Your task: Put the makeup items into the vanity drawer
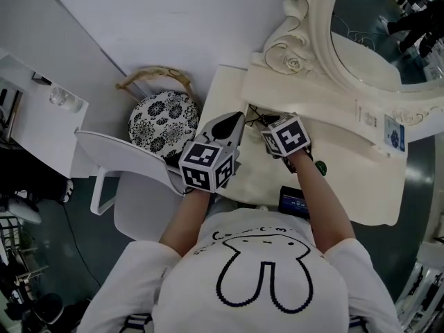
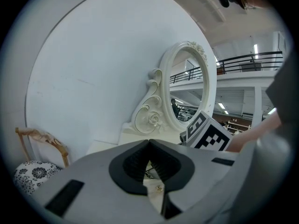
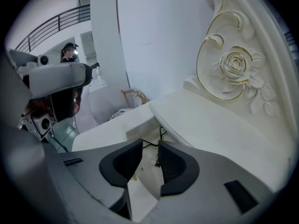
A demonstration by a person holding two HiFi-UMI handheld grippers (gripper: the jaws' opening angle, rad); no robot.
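The cream vanity's open drawer [image 1: 267,175] lies in front of me, under the tabletop. My right gripper [image 1: 263,127] points steeply down into the drawer [image 3: 140,135]; in the right gripper view its jaws [image 3: 150,146] stand a little apart, open, with nothing between the pads. A thin black wiry item [image 3: 161,135] lies on the drawer floor just beyond them. My left gripper [image 1: 232,121] hovers beside it, nearly level, its jaws [image 2: 148,143] shut tip to tip and empty. A small gold piece [image 2: 160,188] shows below them. A dark blue box [image 1: 295,201] sits at the front edge.
The oval mirror [image 1: 374,40] with its carved rose frame [image 3: 233,64] rises behind the vanity top [image 1: 333,141]. A dark green item [image 1: 320,166] lies by my right forearm. A patterned round stool [image 1: 164,120] and a white chair [image 1: 125,165] stand to the left.
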